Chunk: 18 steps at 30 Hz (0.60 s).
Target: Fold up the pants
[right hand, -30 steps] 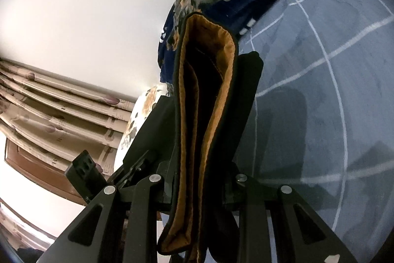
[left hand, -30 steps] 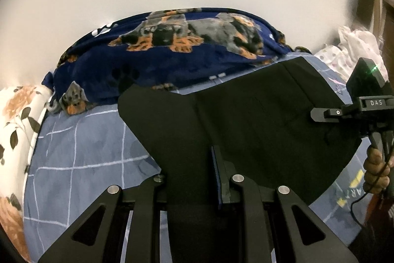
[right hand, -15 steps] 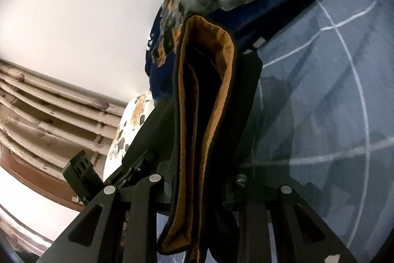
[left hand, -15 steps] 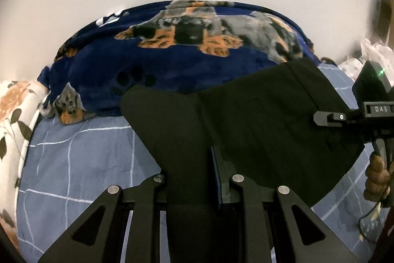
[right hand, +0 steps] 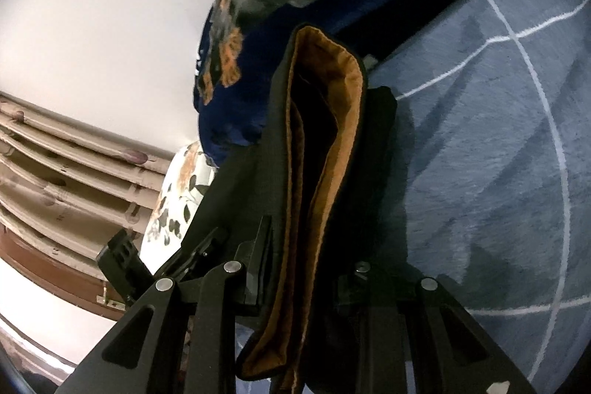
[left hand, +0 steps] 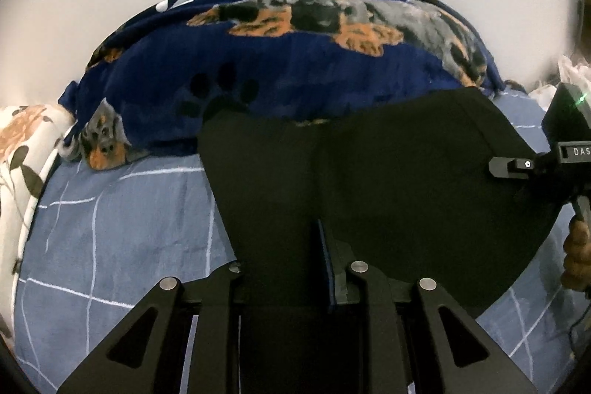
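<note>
Left wrist view: the left gripper (left hand: 291, 246) fills the bottom centre of the frame, angled down toward the bed, its jaws clamped on a black fold of the pants (left hand: 369, 180); the log's slight widening just now has not let the cloth go. The pants spread as a dark sheet from the jaws up to mid-frame and across to the right, hanging over the blue checked bedsheet (left hand: 129, 228). Behind them, across the upper middle, lies a navy blanket (left hand: 295, 61) printed with dogs. A floral pillow (left hand: 22, 154) sits at the left edge. At the right edge the right gripper's body (left hand: 535, 165) meets the pants' far side – a hand (left hand: 576, 257) grips its handle below.

Right wrist view: the right gripper (right hand: 306, 268) sits at bottom centre, jaws clamped on the pants' bunched waistband (right hand: 325, 172), whose tan lining faces the lens and runs up to mid-frame. The bedsheet fills the right half, the blanket the top – a curtain (right hand: 66, 180) shows at the left
</note>
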### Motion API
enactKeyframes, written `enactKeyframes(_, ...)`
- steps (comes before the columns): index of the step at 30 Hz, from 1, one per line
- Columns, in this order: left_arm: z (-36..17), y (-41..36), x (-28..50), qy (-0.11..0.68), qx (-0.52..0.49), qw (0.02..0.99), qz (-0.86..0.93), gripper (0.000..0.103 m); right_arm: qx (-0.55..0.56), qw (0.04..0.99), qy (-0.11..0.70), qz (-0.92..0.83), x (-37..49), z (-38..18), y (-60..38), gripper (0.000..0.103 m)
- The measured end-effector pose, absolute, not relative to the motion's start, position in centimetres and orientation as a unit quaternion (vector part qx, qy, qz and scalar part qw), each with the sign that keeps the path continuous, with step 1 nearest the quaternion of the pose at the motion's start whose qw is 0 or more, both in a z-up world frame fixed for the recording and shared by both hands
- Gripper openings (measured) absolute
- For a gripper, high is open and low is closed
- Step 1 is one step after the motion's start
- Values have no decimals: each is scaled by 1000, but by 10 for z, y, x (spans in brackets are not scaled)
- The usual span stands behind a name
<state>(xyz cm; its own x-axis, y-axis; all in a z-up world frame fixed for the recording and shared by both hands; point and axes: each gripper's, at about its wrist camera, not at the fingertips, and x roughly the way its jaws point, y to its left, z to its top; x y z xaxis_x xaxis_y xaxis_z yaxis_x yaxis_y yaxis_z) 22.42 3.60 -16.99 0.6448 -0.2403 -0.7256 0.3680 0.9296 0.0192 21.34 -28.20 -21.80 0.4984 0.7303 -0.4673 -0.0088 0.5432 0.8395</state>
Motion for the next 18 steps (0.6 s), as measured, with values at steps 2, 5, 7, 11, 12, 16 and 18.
enactKeyframes(2, -174, 38, 223, 387, 84, 904, -164, 28, 408, 763, 442, 236, 214, -221, -284, 23)
enactKeyframes(5, -177, 41, 224, 386, 79, 905, -158, 34, 398, 769, 447, 226, 215, -226, -285, 23)
enactKeyframes(7, -180, 42, 224, 386, 81, 907, -150, 39, 379, 779, 451, 215, 214, -224, -281, 24)
enactKeyframes(11, -188, 44, 221, 382, 90, 911, -128, 64, 344, 799, 454, 194, 214, -223, -274, 28)
enactKeyframes(12, -190, 45, 221, 383, 89, 911, -125, 65, 338, 803, 452, 191, 213, -222, -273, 29)
enactKeyframes(16, -192, 50, 222, 383, 76, 913, -117, 71, 295, 826, 448, 171, 214, -214, -262, 31)
enactKeyframes(18, -194, 49, 223, 383, 76, 913, -115, 73, 282, 835, 445, 161, 214, -212, -259, 32)
